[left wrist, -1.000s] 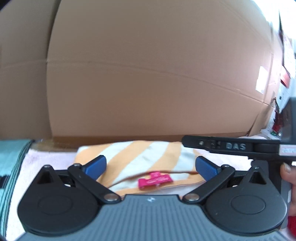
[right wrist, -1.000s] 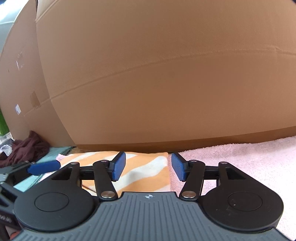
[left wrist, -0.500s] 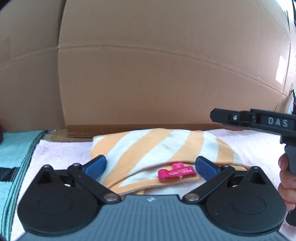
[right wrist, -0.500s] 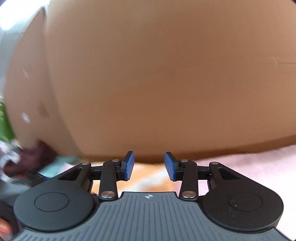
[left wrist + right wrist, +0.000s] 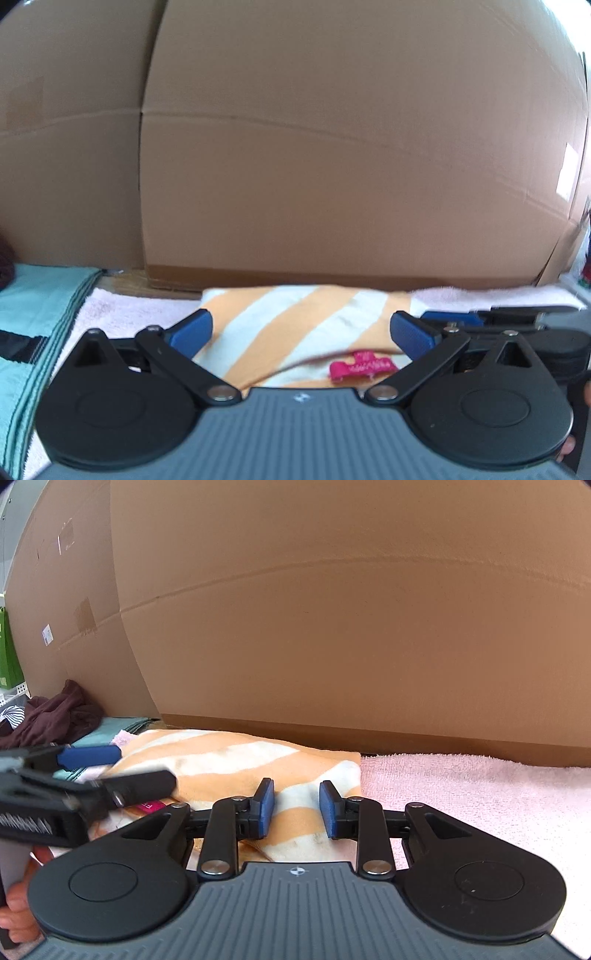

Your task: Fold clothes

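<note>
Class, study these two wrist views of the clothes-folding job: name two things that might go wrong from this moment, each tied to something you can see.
1. Both hand-held grippers are open over the orange-and-white striped garment; the left hand-held gripper and right hand-held gripper sit close together and might collide.
2. The pink towel lies directly under the garment, so a low pinch may grab both layers and drag the towel.

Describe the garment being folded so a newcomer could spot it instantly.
Start at the big cardboard box; at its foot lies a pink towel. On the towel's left end sits the folded garment, the only orange-and-cream striped piece, with a magenta tag.
</note>
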Demonstrator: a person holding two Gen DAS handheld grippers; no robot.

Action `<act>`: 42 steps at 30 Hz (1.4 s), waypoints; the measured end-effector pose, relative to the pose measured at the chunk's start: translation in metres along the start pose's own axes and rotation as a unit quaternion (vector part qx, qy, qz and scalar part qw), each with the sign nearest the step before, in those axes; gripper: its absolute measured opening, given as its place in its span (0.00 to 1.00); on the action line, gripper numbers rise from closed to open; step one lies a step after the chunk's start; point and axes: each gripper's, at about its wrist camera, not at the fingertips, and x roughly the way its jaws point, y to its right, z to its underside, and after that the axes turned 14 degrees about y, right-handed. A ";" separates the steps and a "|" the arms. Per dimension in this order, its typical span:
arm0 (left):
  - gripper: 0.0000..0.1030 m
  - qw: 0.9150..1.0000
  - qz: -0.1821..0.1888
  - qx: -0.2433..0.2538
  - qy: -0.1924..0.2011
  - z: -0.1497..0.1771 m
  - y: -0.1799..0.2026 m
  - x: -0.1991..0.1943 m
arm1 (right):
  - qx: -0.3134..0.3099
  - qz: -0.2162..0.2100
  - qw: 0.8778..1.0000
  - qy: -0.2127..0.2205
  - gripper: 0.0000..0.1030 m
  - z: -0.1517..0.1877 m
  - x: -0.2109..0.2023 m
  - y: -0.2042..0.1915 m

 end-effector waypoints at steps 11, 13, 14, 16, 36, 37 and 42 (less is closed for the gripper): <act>0.99 0.999 -0.014 0.012 -0.041 0.007 -0.001 0.016 | -0.009 0.038 0.999 0.003 0.80 -0.001 -0.007 0.002; 0.99 0.999 -0.014 0.013 -0.040 0.008 -0.001 0.017 | -0.010 0.036 0.999 0.006 0.90 -0.002 -0.008 0.003; 0.99 0.999 -0.014 0.014 -0.039 0.009 -0.001 0.017 | -0.010 0.032 0.999 0.011 0.89 -0.003 -0.008 0.005; 0.99 0.999 -0.015 0.016 -0.037 0.010 -0.001 0.017 | -0.004 0.037 0.999 0.033 0.72 -0.008 -0.011 0.010; 0.99 0.999 -0.034 0.017 -0.021 0.009 0.001 0.014 | 0.031 0.009 0.999 0.015 0.18 -0.002 -0.014 0.020; 0.99 0.999 -0.034 0.018 -0.021 0.009 0.002 0.014 | 0.025 0.013 0.999 0.014 0.18 -0.001 -0.015 0.020; 0.99 0.999 -0.033 0.012 -0.020 0.010 0.000 0.013 | 0.003 0.022 1.000 0.014 0.18 -0.002 -0.011 0.010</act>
